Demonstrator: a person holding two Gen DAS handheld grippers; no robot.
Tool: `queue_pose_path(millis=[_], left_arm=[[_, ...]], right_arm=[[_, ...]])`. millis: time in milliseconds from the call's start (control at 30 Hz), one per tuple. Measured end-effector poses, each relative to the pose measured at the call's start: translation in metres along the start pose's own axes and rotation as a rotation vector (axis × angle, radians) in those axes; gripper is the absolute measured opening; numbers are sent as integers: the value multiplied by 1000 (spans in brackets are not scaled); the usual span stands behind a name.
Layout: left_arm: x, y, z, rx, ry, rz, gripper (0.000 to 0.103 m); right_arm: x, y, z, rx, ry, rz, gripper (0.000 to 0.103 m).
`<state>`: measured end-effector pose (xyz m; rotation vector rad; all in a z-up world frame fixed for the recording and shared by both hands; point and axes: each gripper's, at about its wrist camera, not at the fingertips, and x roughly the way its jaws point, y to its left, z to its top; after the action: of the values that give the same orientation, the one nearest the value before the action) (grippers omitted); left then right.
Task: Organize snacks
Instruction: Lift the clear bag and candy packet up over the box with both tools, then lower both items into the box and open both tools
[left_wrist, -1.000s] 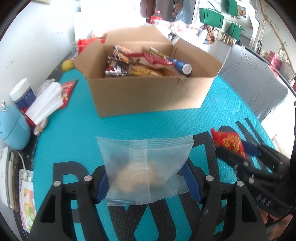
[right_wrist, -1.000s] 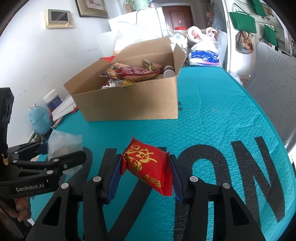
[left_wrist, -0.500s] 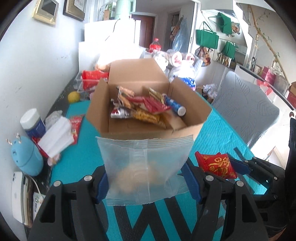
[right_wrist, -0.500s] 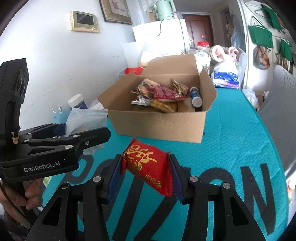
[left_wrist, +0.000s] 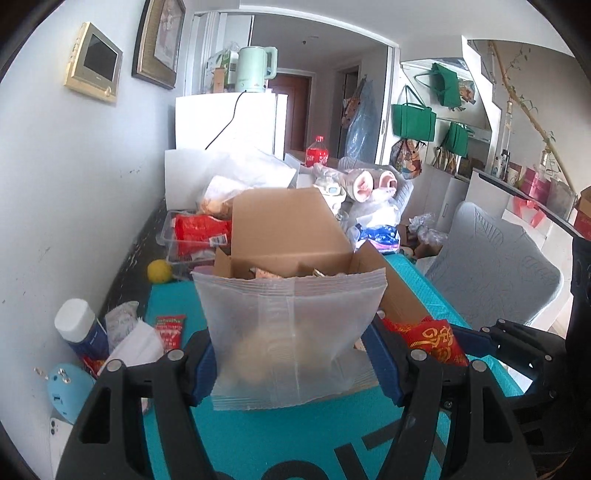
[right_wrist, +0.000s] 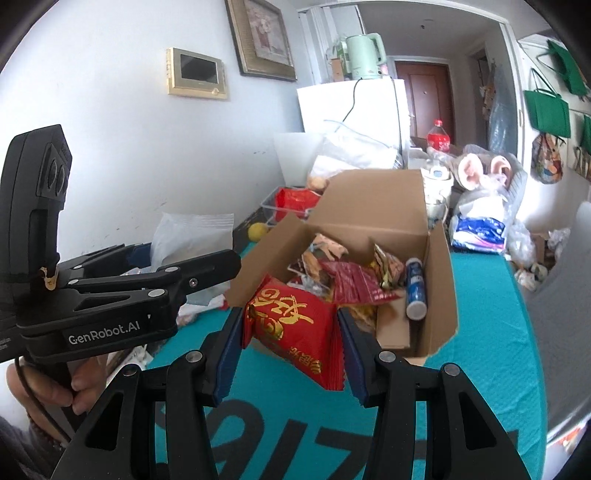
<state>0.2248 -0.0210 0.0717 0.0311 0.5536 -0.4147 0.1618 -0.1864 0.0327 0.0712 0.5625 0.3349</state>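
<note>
My left gripper (left_wrist: 295, 354) is shut on a frosted clear snack bag (left_wrist: 291, 332) with pale pastries inside, held in the air just before the open cardboard box (left_wrist: 284, 225). In the right wrist view my right gripper (right_wrist: 290, 332) is shut on a red snack packet with gold characters (right_wrist: 291, 321), raised at the near left corner of the same box (right_wrist: 436, 291). Several snack packets (right_wrist: 351, 280) and a blue tube (right_wrist: 415, 291) lie inside the box. The left gripper (right_wrist: 207, 266) with its clear bag (right_wrist: 192, 236) shows to the left there.
The box stands on a teal table mat (right_wrist: 487, 354). Left of the box lie a white-capped jar (left_wrist: 79, 325), tissues (left_wrist: 133, 343), a small red sachet (left_wrist: 170, 328), a yellow ball (left_wrist: 159, 270) and a clear tray of red packets (left_wrist: 195, 232). A grey chair (left_wrist: 491, 266) stands on the right.
Both grippers have risen and come closer to the box with their packets still gripped. The views have tilted up, so more of the room shows behind the box.
</note>
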Motion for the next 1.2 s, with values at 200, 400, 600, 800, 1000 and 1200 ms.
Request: queue_pose_path(millis=[200,400,600,800,1000,1200], left_arm=[[22,8,33,-10,-37,4,69],[54,16,52,-45,-35,5,69],[92,20,62,-43,-16,10,69],[121,23,66,-37,-1,17,69],[156,32,57,-36,61,-5,69],[192,30,42,-8,159,44,69]], right_arm=[[12,-4,34,-60,-40,-1,49],[28,-24,60,-87,-58,-33,49],[50,-46,75,-64,-69,-36,49],[78,-63,88,-54,-69,-41,49],[100,-78,85,-20,-47,-37,49],[123,-95,80,-13,20,-34,49]])
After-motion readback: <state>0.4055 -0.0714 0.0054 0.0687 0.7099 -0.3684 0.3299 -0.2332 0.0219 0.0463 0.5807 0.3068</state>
